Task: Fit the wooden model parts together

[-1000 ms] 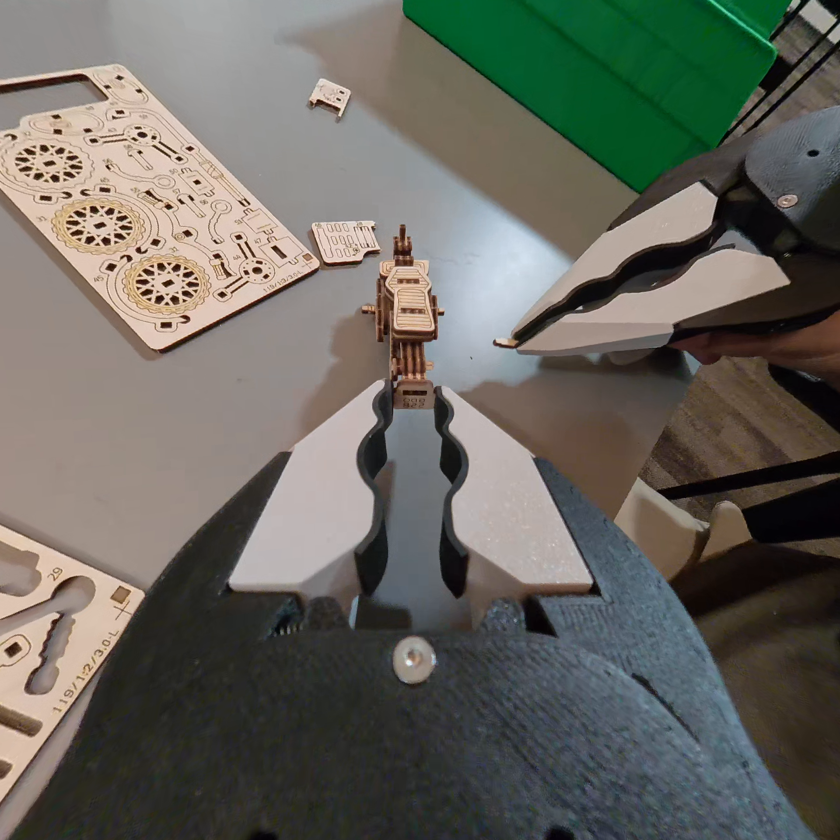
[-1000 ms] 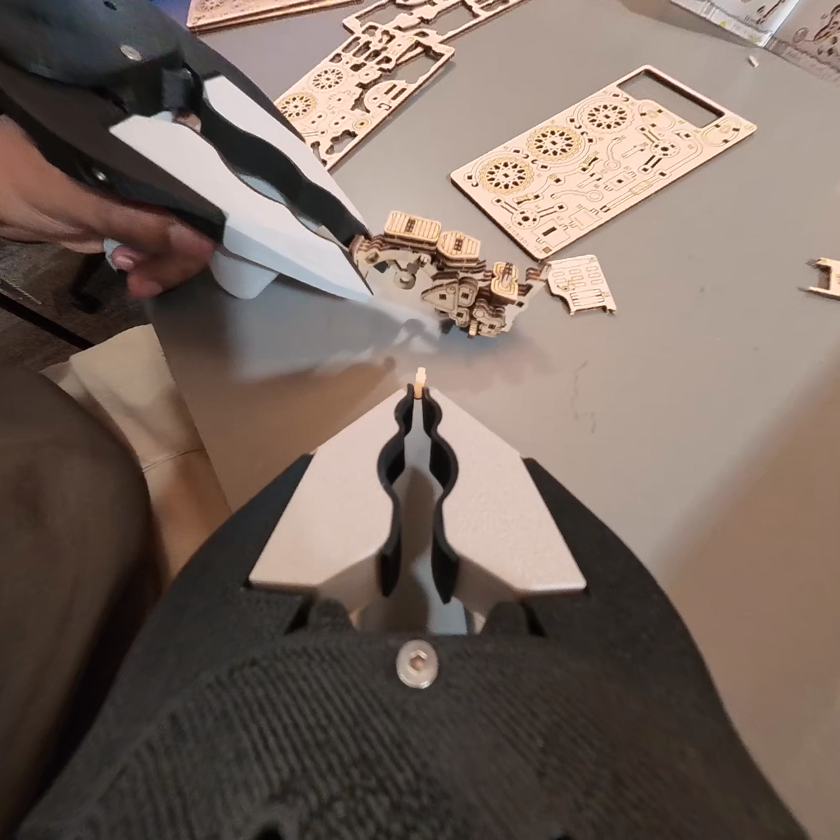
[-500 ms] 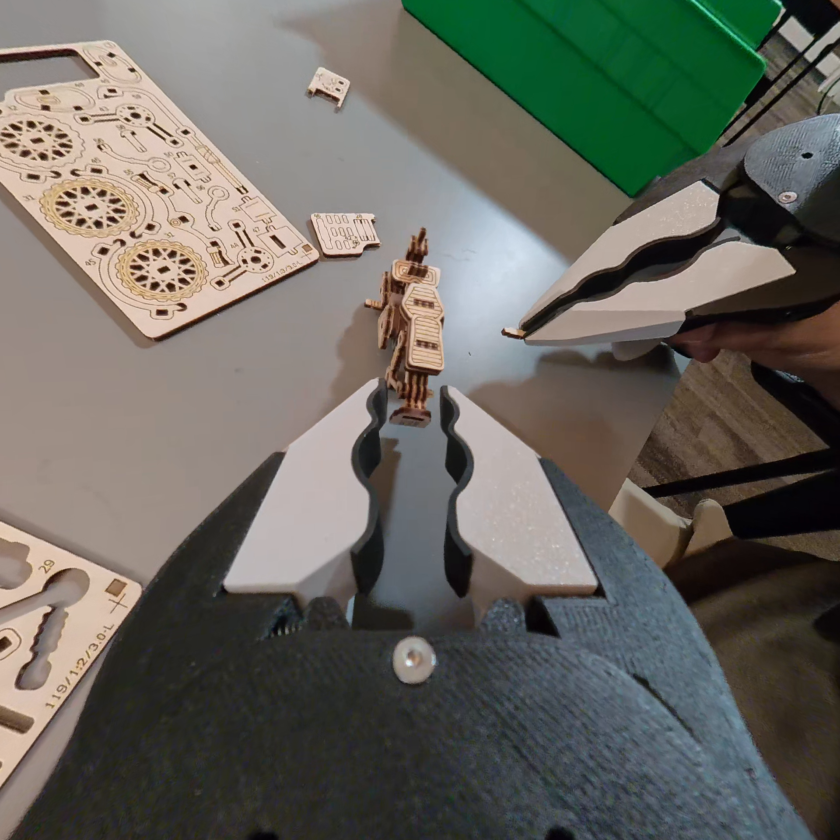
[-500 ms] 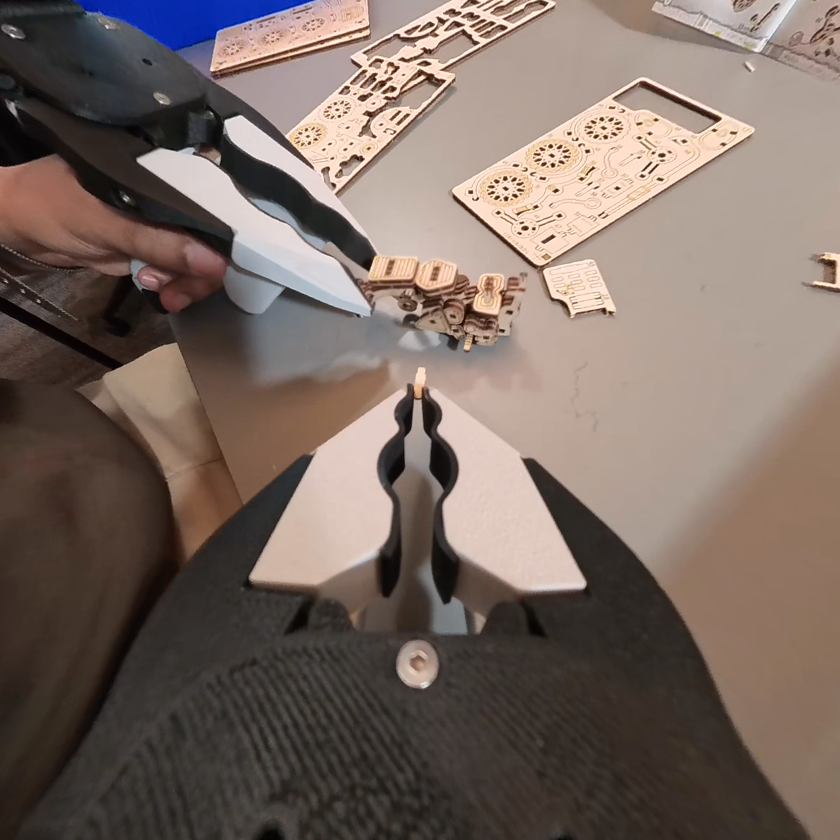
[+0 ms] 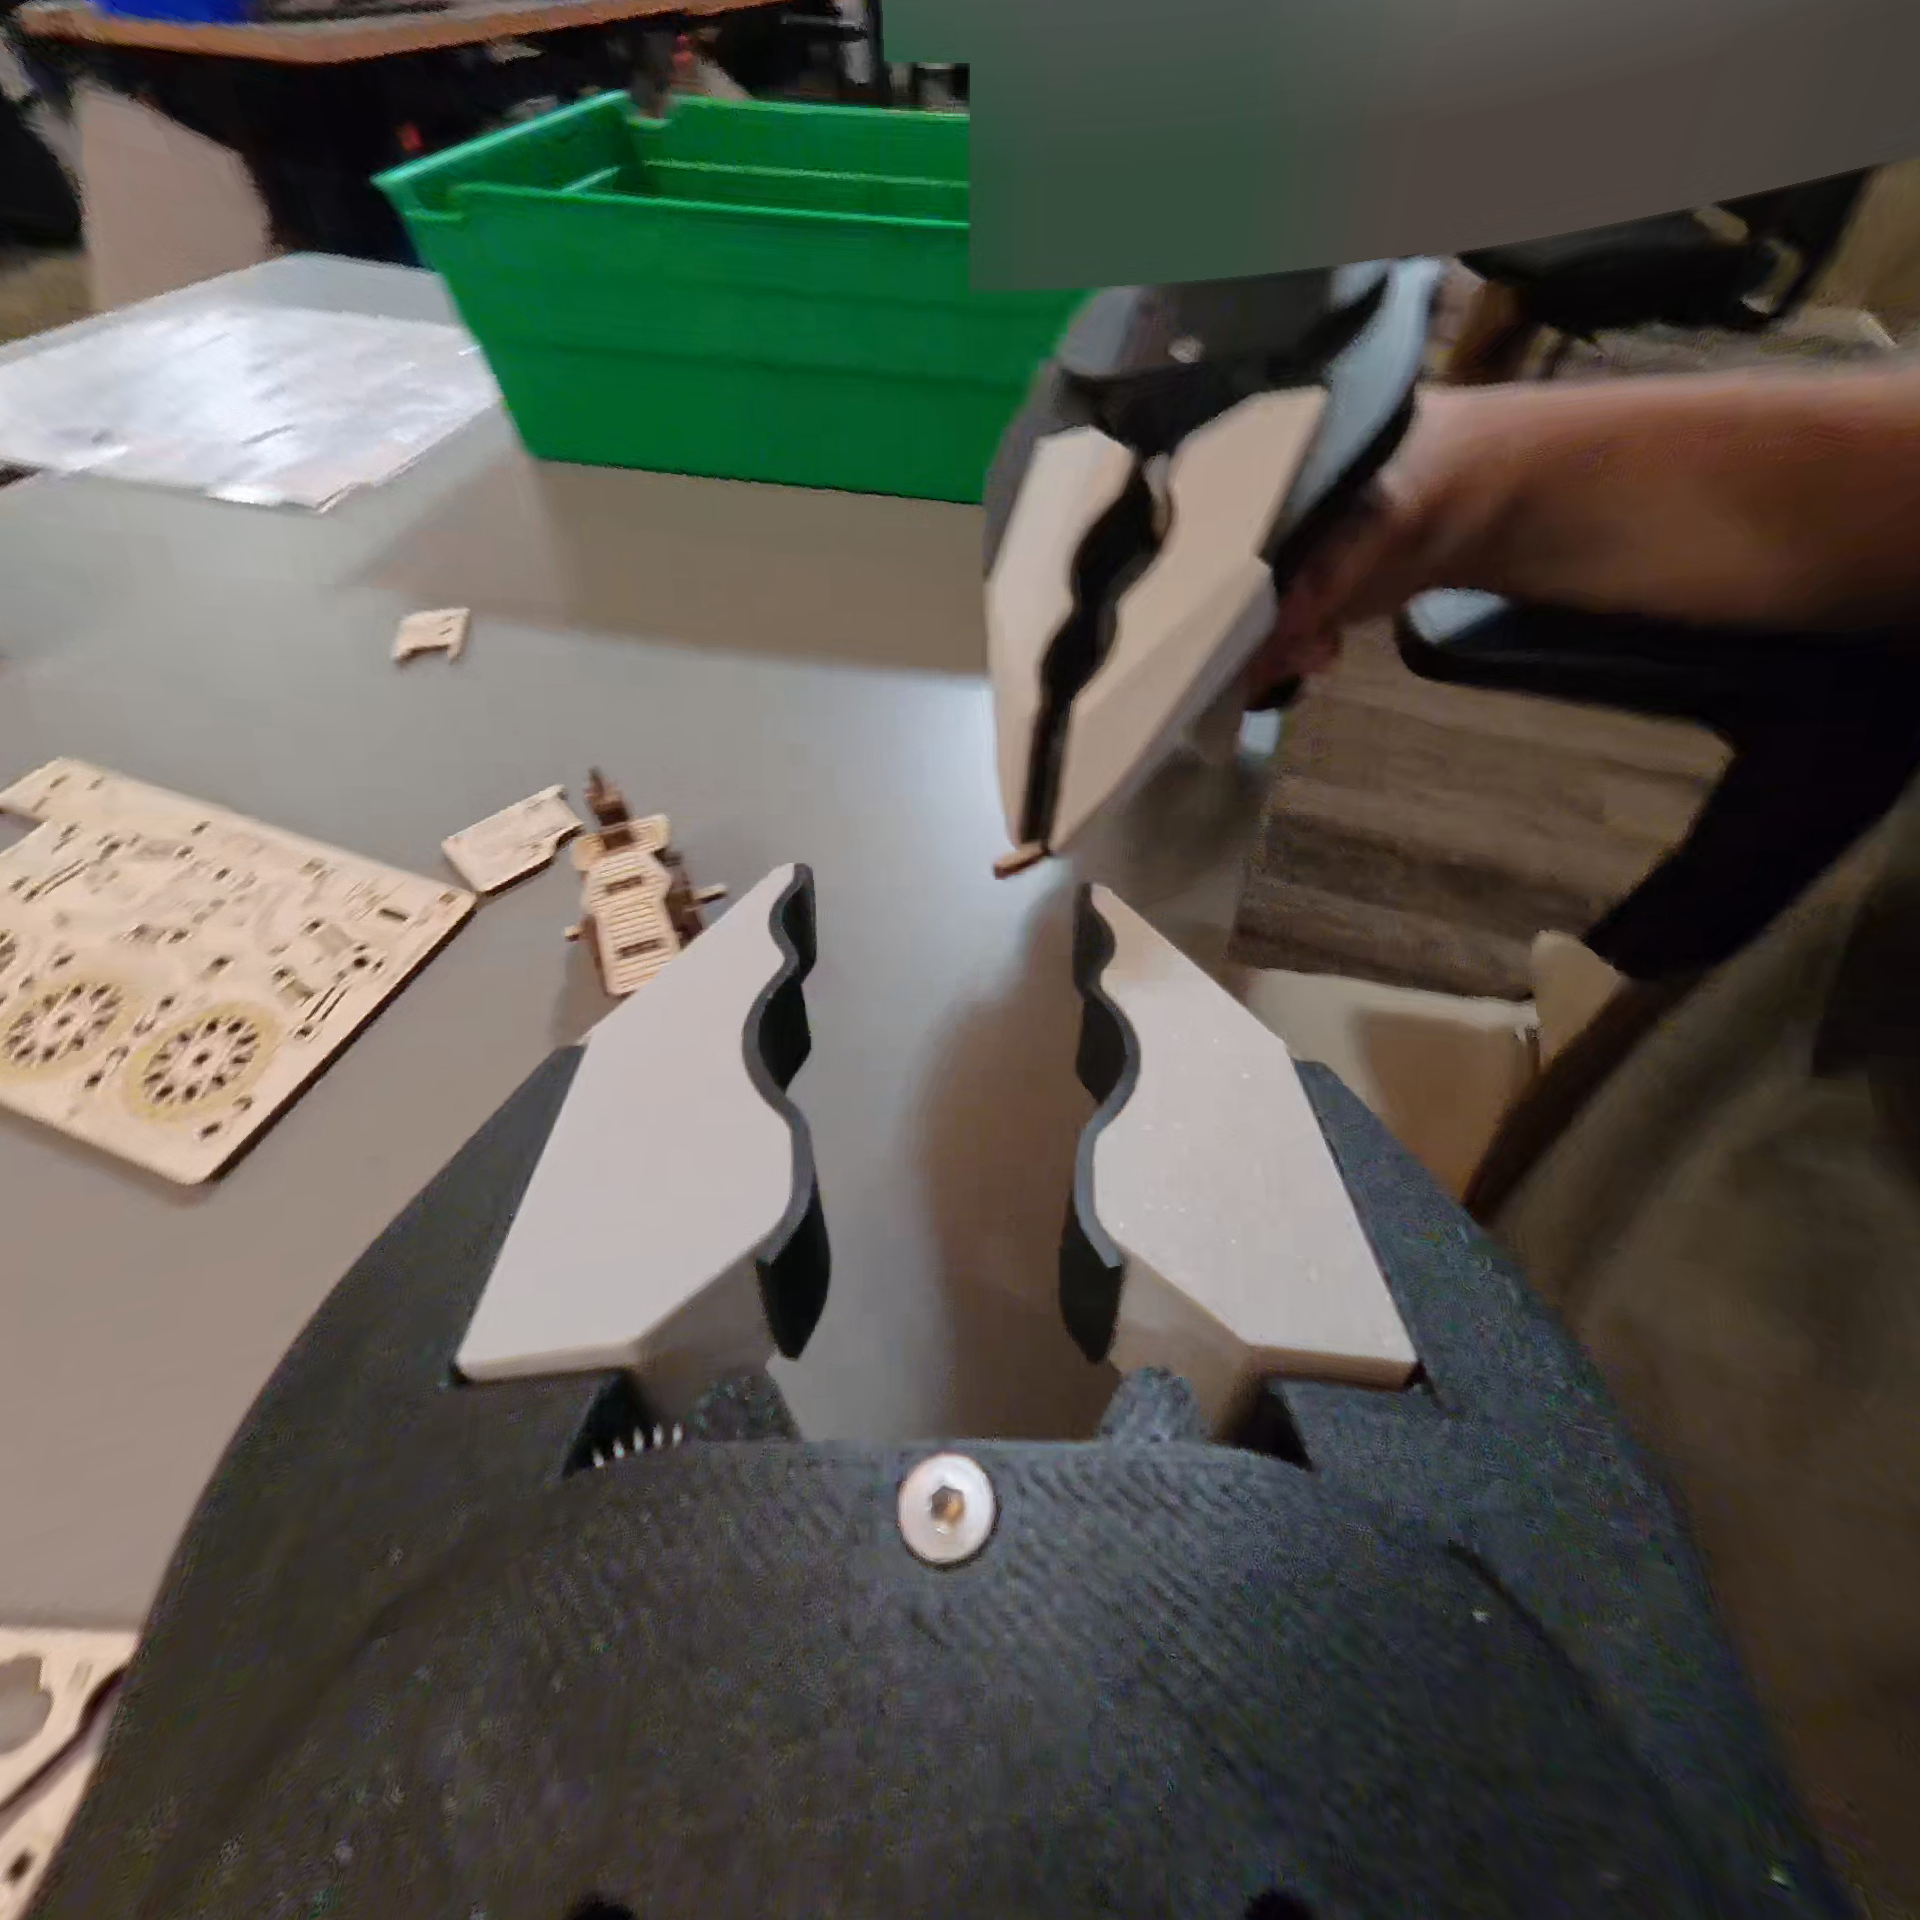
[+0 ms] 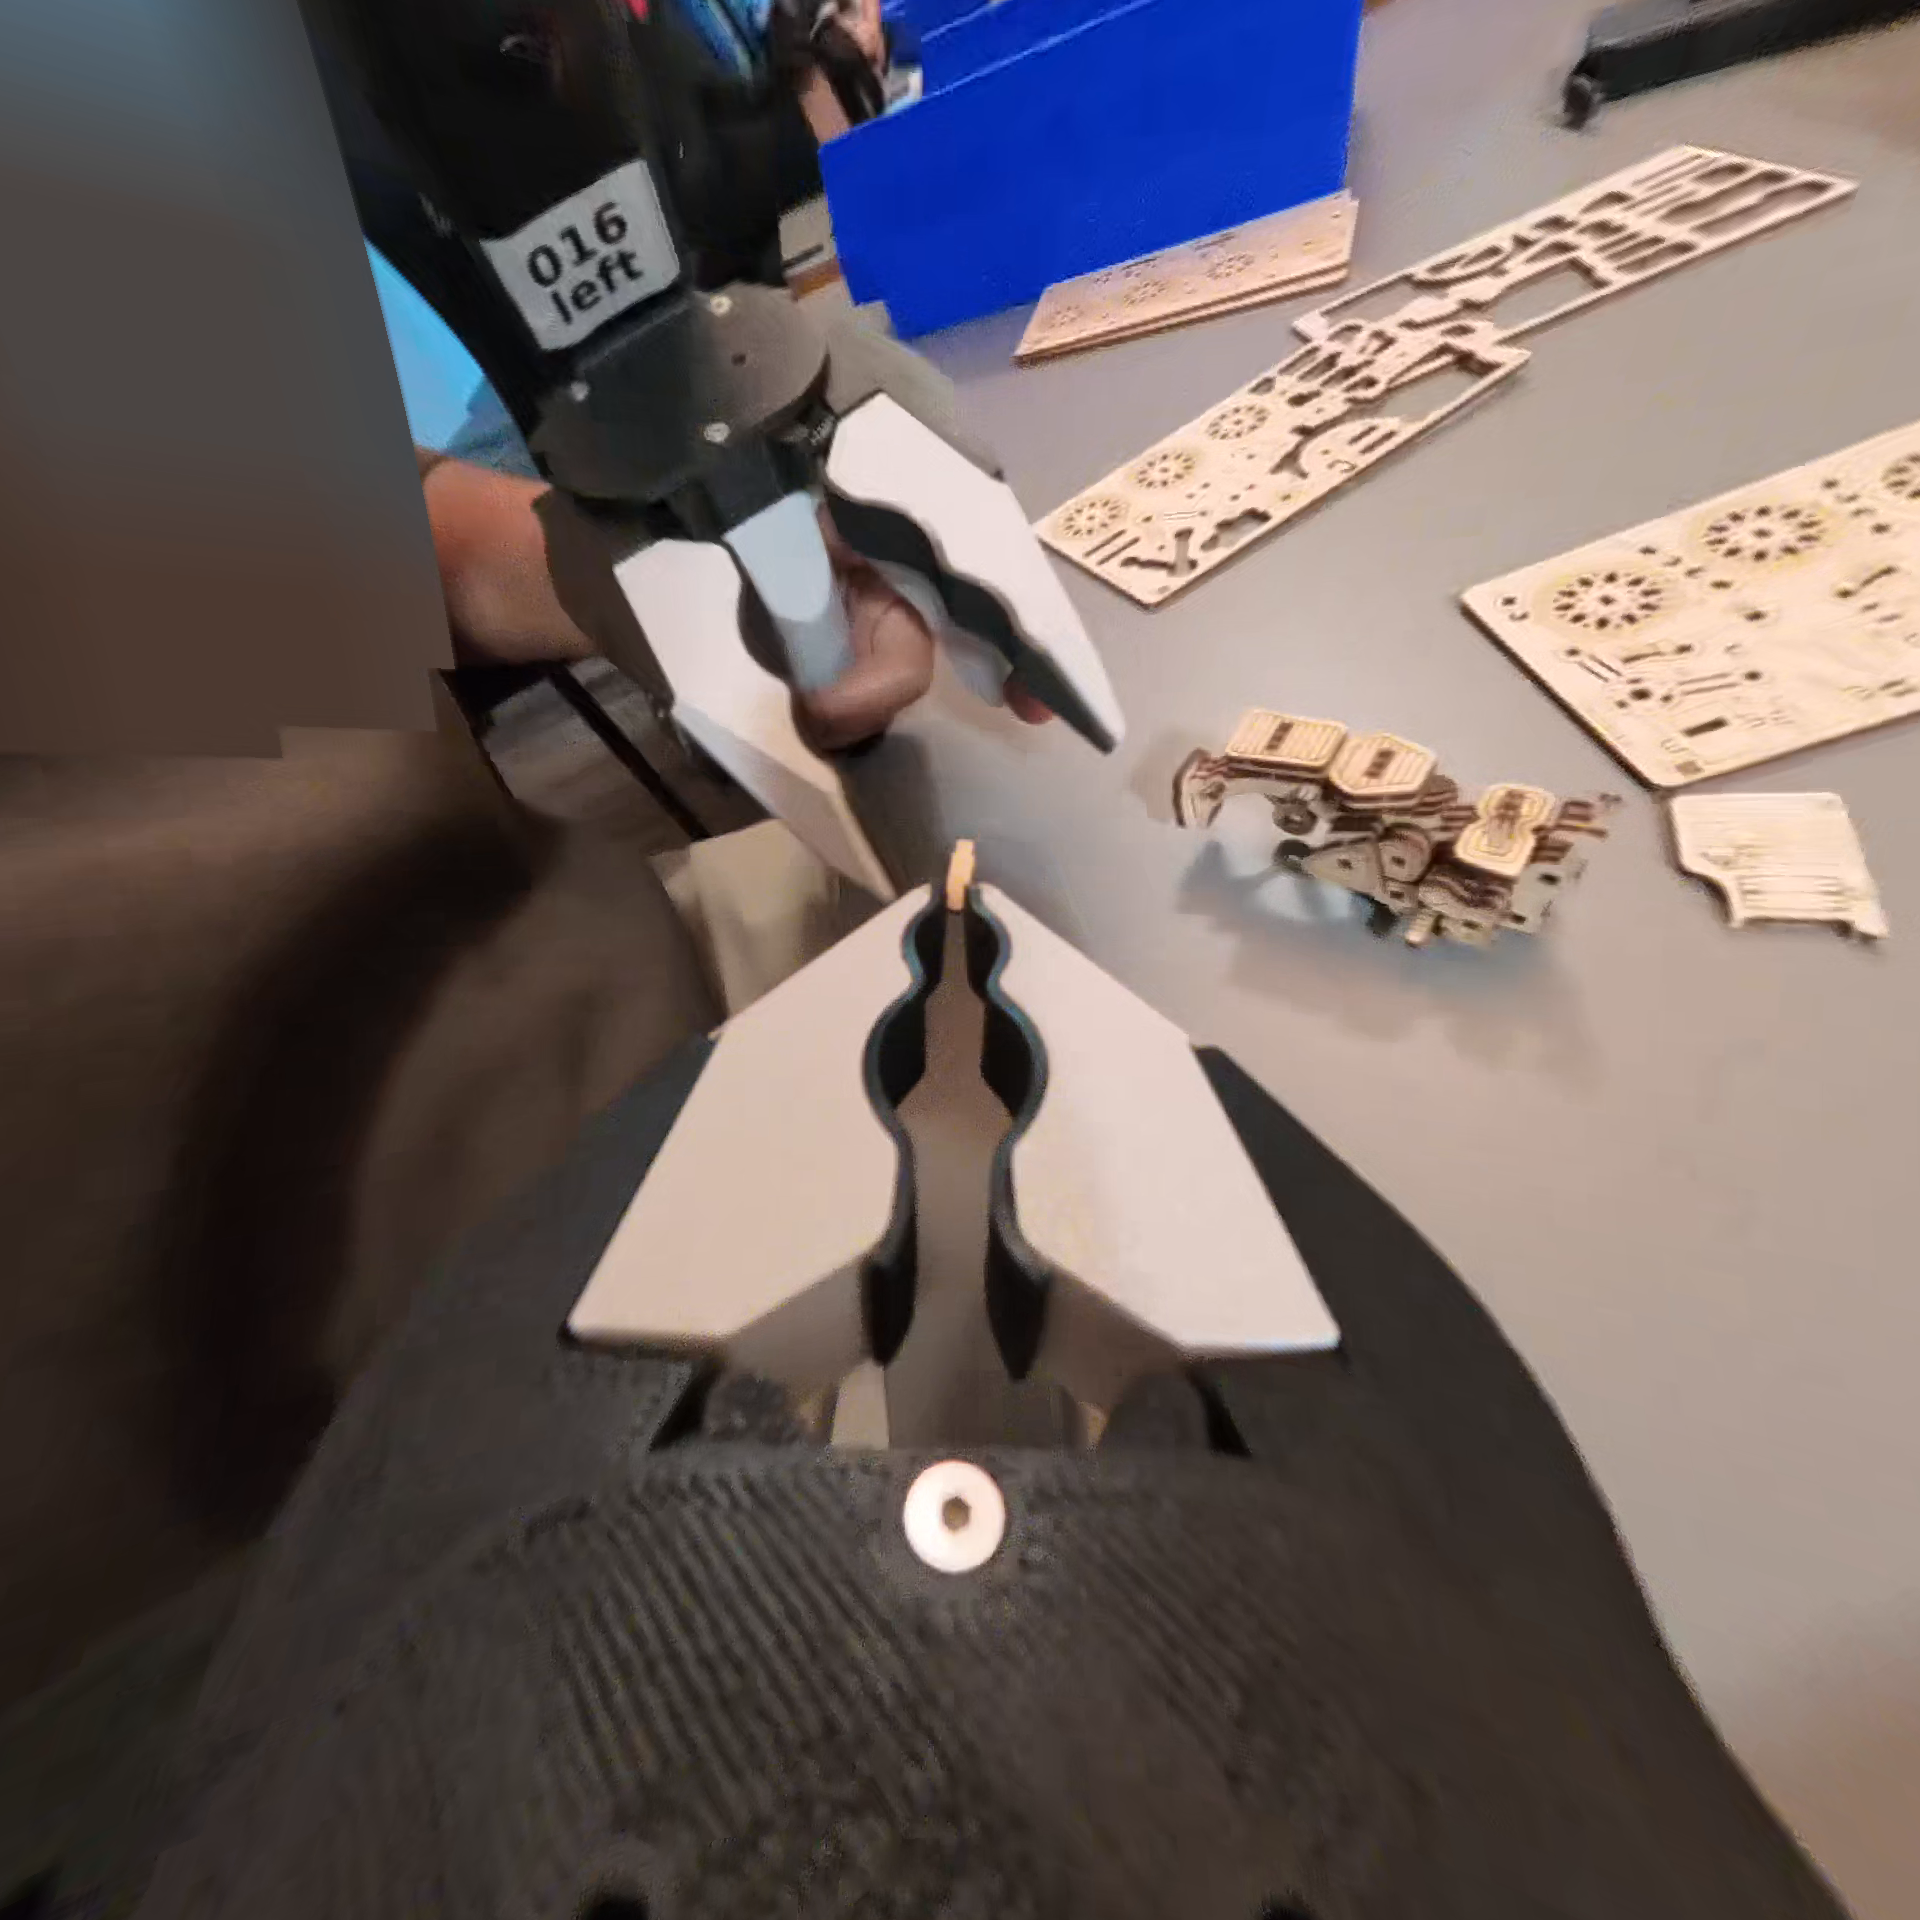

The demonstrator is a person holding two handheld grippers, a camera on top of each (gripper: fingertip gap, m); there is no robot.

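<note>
The part-built wooden model [image 6: 1392,831] stands free on the grey table [image 6: 1558,1195], also in the left wrist view [image 5: 634,914] just left of my left fingers. My left gripper [image 5: 940,883] is open and empty, lifted off the model; it shows in the right wrist view [image 6: 987,810] with the jaws wide apart. My right gripper [image 6: 951,904] is shut on a small wooden peg [image 6: 961,878] that sticks out past its tips. In the left wrist view the right gripper [image 5: 1029,831] hangs tip-down just beyond my left fingertips with the peg [image 5: 1016,860].
Laser-cut wooden sheets [image 5: 208,966] [image 6: 1714,634] [image 6: 1278,468] and small loose panels [image 5: 509,836] [image 6: 1777,862] [image 5: 431,634] lie around the model. A green bin [image 5: 727,312] and a blue bin [image 6: 1091,156] stand at the far edges. The table edge is near both grippers.
My left gripper has opened, let go of the model and pulled back and up to the right. The model now rests on the table. The right gripper has turned tip-down, still holding the peg.
</note>
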